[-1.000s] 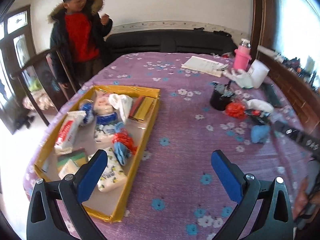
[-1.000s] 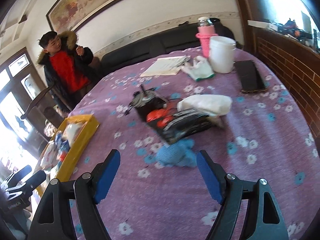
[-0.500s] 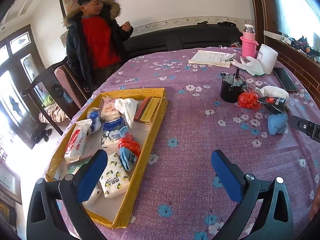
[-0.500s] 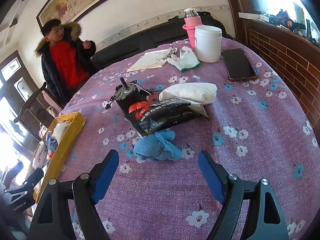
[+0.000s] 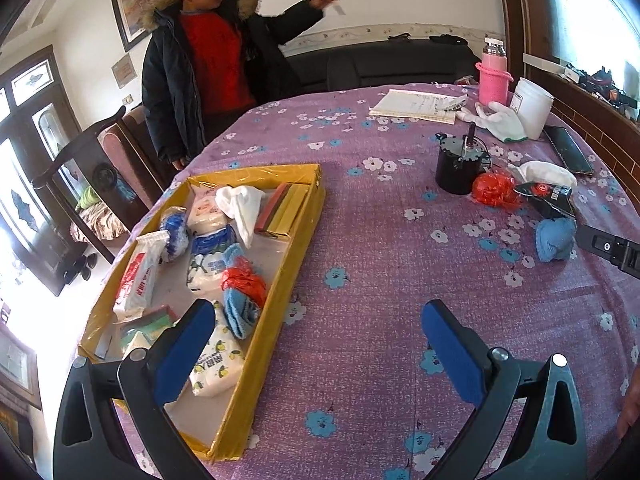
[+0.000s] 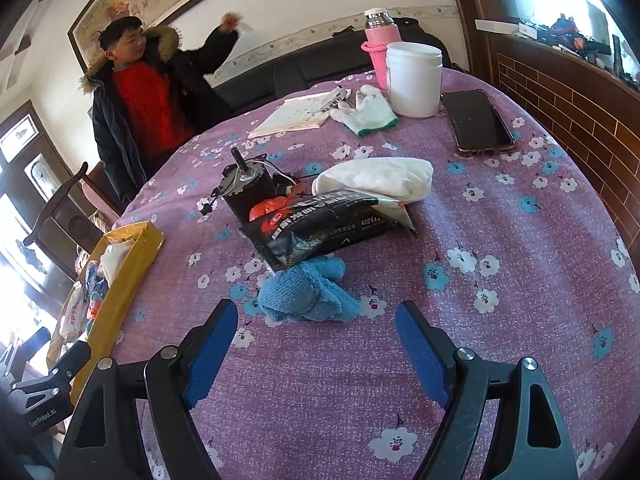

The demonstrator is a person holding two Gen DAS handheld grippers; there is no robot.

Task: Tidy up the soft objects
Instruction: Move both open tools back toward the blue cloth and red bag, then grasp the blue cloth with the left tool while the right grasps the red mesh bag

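The blue cloth [image 6: 306, 292] lies bunched on the purple flowered counter [image 6: 500, 320], just ahead of the right gripper [image 6: 316, 350], whose blue-padded jaws stand spread wide with nothing between them. The cloth's far edge touches a black printed pouch [image 6: 328, 232], and behind that pouch sit a red crinkly bundle [image 6: 268, 208], a black motor-like can [image 6: 248, 188] with a shaft sticking up, and a white soft pack [image 6: 380, 178]. Further back on the counter are a dark phone [image 6: 478, 120], a white tub [image 6: 414, 78], a pink flask [image 6: 380, 38], a white glove [image 6: 368, 110] and a notebook [image 6: 296, 114]. Off to the left the yellow tray [image 5: 276, 292] rests on the counter, already holding soft things: a white rag [image 5: 242, 206], tissue packs [image 5: 138, 276], a red bundle [image 5: 242, 282] on a blue striped sock [image 5: 240, 312], and a stack of coloured sponges [image 5: 280, 210] against its far wall. The left gripper [image 5: 318, 348] hovers near the tray's close corner, its jaws spread too, one over the tray's edge and one over bare cloth, gripping nothing. A boy in a red jumper and fur-hooded coat [image 5: 200, 60] stands beyond the counter with one arm flung out.
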